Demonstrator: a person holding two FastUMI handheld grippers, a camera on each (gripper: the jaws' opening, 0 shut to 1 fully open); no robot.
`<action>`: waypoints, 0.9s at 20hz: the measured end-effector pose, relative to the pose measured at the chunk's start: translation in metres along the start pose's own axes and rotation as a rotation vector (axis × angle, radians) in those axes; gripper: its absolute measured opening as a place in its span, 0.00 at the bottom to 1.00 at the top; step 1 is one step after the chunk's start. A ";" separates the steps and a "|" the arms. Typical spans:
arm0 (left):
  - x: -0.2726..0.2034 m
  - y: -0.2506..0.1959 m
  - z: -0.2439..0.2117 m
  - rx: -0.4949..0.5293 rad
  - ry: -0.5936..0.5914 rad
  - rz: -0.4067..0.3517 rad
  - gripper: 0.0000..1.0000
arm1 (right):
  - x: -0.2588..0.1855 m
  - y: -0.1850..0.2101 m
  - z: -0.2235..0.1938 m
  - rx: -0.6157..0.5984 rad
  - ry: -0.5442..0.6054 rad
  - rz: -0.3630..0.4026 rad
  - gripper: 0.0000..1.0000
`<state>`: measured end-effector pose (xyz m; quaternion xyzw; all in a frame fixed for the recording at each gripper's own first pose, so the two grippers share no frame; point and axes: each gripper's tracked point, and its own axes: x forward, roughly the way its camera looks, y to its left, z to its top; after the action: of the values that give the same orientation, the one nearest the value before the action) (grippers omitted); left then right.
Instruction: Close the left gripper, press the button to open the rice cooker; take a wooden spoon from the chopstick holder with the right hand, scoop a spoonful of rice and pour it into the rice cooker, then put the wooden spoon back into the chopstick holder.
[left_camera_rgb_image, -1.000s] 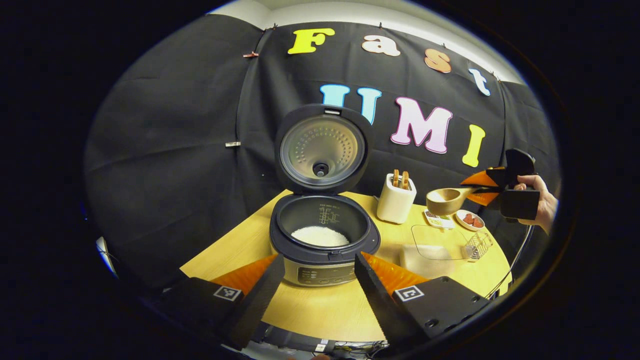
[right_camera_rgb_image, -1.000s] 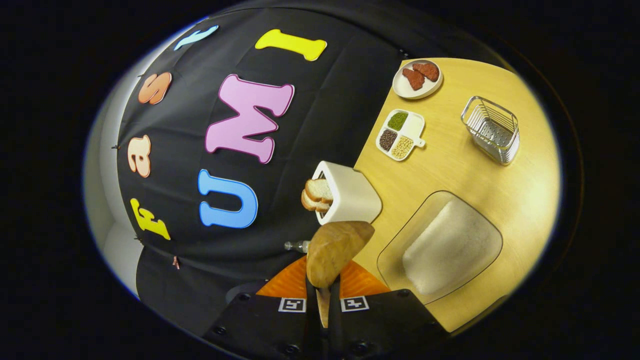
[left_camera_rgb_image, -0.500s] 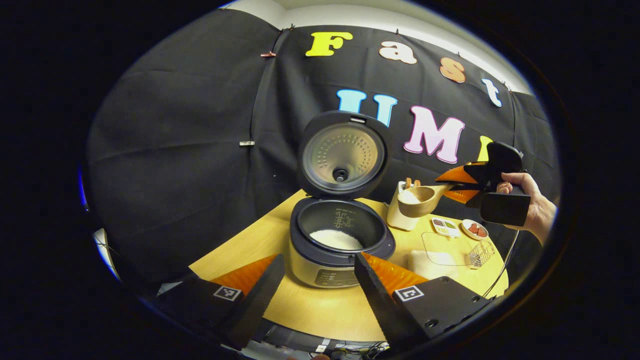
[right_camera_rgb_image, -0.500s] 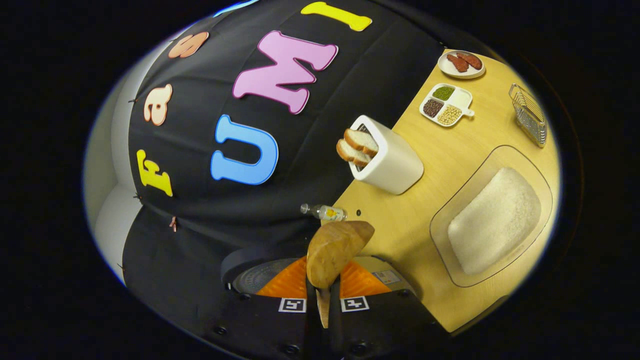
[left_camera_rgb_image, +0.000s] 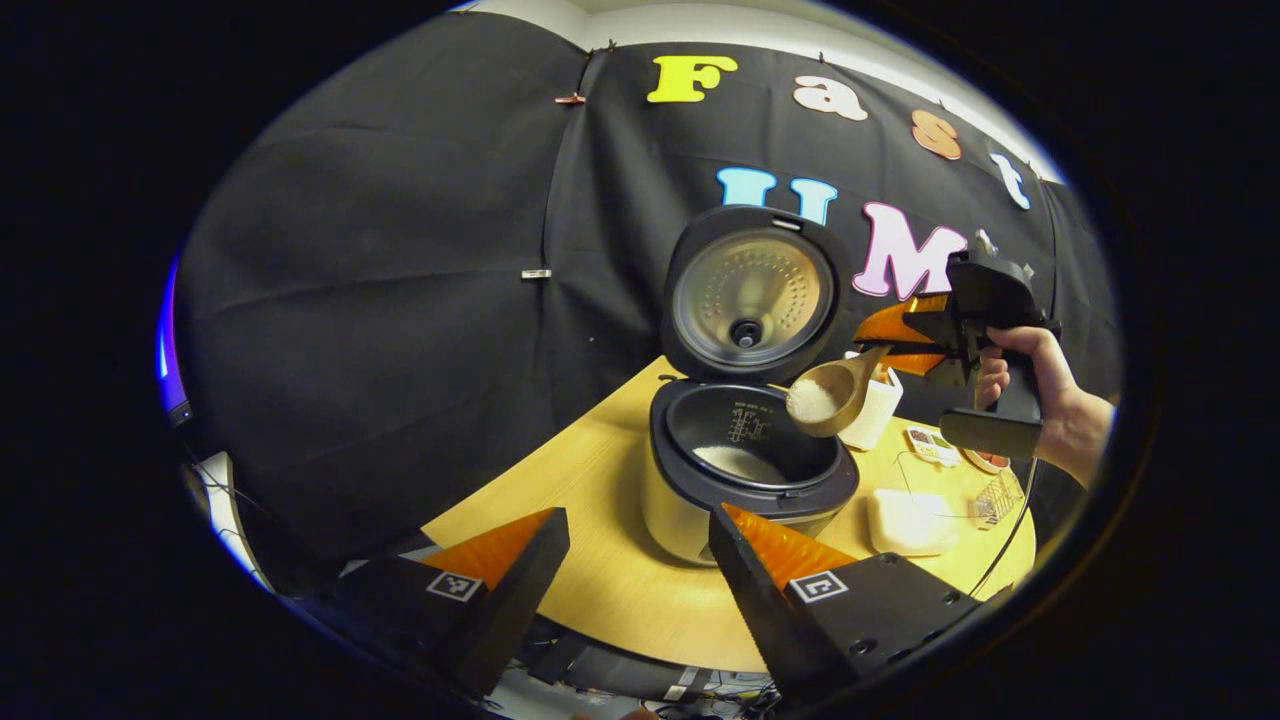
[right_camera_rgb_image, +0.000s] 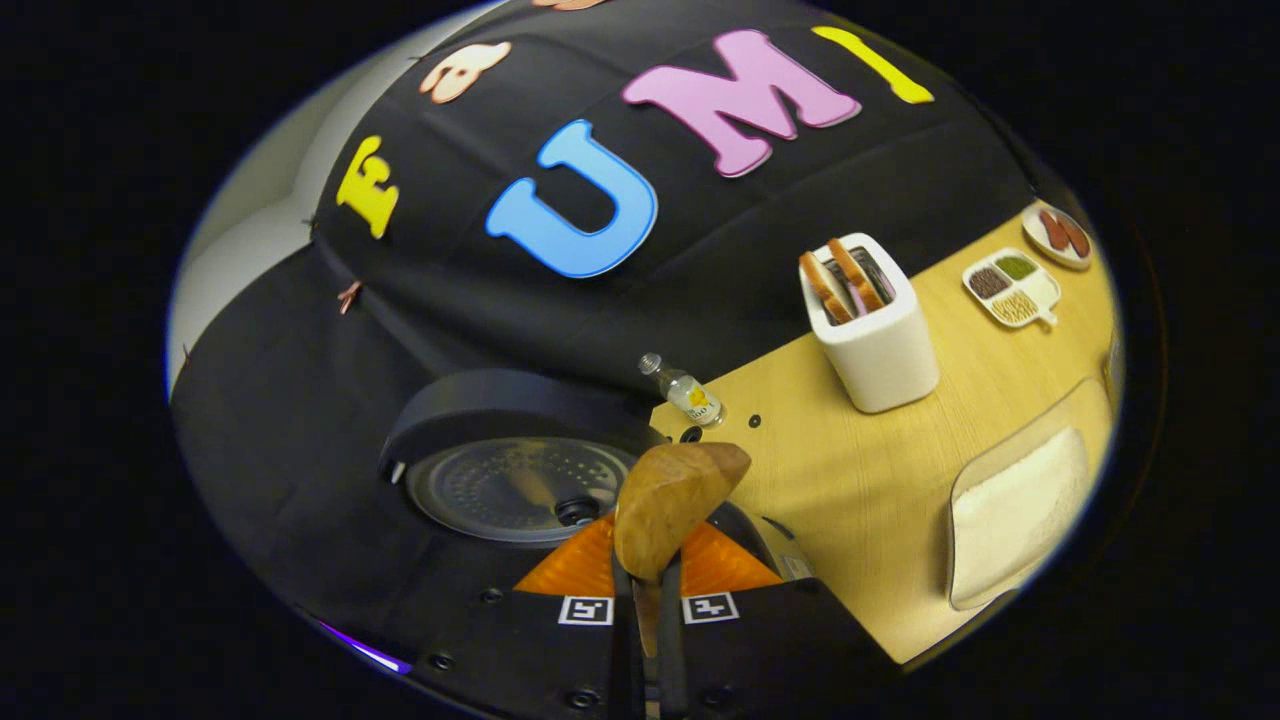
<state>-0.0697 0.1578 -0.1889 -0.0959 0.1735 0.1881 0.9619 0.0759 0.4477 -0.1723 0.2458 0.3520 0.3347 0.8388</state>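
The rice cooker (left_camera_rgb_image: 700, 500) stands on the table with its lid (left_camera_rgb_image: 752, 295) swung up; white rice (left_camera_rgb_image: 738, 463) lies in the pot. A wooden spoon (left_camera_rgb_image: 825, 400) carrying rice hovers over the pot's right rim, bowl tipped toward the opening. My right gripper (left_camera_rgb_image: 885, 345), held by a hand (left_camera_rgb_image: 1045, 400), is shut on the spoon's handle. In the right gripper view the spoon (right_camera_rgb_image: 670, 505) sticks out from between my right gripper (right_camera_rgb_image: 645, 590) above the cooker lid (right_camera_rgb_image: 520, 490). My left gripper (left_camera_rgb_image: 637, 530) stands open, in front of the cooker and touching nothing.
A glass tray of rice (left_camera_rgb_image: 910, 520) (right_camera_rgb_image: 1015, 510) sits right of the cooker, with a wire basket (left_camera_rgb_image: 997, 497) beyond it. A white holder with bread slices (right_camera_rgb_image: 870, 320), a small bottle (right_camera_rgb_image: 685, 392), a divided dish (right_camera_rgb_image: 1012, 285) and a plate (right_camera_rgb_image: 1060, 235) line the back.
The right gripper carried the loaded spoon leftward from near the bread holder to above the cooker's pot and rolled it. The left gripper's view shifted left, its fingers still apart.
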 end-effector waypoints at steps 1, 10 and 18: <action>0.000 0.001 -0.002 -0.006 0.002 0.003 0.96 | 0.003 0.007 -0.003 -0.072 -0.005 0.010 0.10; 0.003 0.009 -0.011 0.002 0.019 0.012 0.95 | 0.018 0.061 -0.001 -0.587 -0.086 0.146 0.10; 0.005 0.019 -0.006 -0.056 0.018 0.032 0.96 | 0.015 0.077 -0.041 -0.868 -0.042 0.269 0.10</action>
<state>-0.0743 0.1755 -0.1985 -0.1218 0.1783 0.2072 0.9542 0.0228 0.5161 -0.1545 -0.0782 0.1270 0.5524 0.8201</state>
